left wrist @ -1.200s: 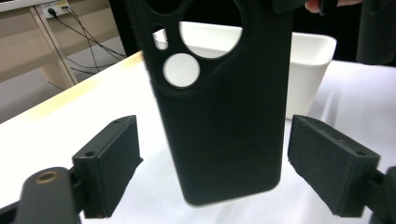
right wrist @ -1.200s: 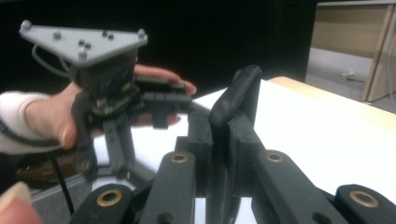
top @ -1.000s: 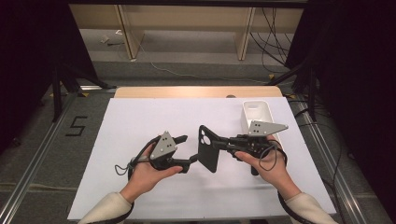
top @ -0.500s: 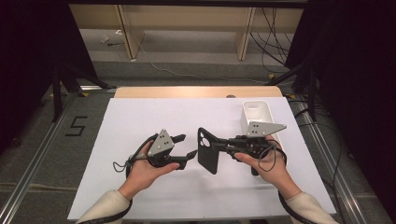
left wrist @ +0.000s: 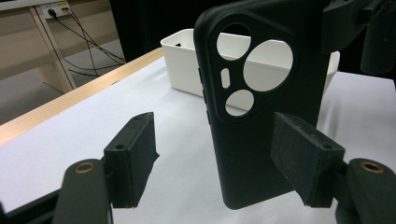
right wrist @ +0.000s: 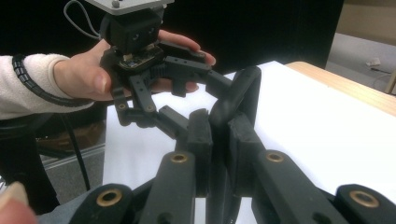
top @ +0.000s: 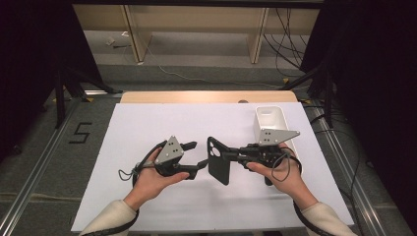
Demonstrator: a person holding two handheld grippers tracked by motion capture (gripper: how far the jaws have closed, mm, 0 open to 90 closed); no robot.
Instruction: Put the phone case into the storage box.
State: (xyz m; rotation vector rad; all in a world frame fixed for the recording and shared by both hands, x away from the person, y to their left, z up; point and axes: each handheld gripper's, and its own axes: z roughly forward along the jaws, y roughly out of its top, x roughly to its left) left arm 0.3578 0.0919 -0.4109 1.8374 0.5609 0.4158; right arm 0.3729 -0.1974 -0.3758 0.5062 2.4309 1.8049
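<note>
- Black and matte, the phone case (top: 219, 166) is held upright above the white tabletop (top: 147, 123), between the two hands near the table's middle.
- The right gripper (top: 227, 156) is clamped on one edge of the case; in the right gripper view its two pads press the thin wall from either side (right wrist: 219, 140).
- The case's camera cut-outs face the left gripper, as the left gripper view shows (left wrist: 254, 93).
- The left gripper (top: 202, 155) stands with its jaws spread to either side of the case, and its pads (left wrist: 133, 154) are clear of the case's edges. Those jaws have just been opening slightly.
- The left hand (top: 152, 177) and the right hand (top: 282, 174) each hold their gripper just above the tabletop.
- A white plastic bin (top: 270, 120) sits on the table behind the right hand, near the far right corner.
</note>
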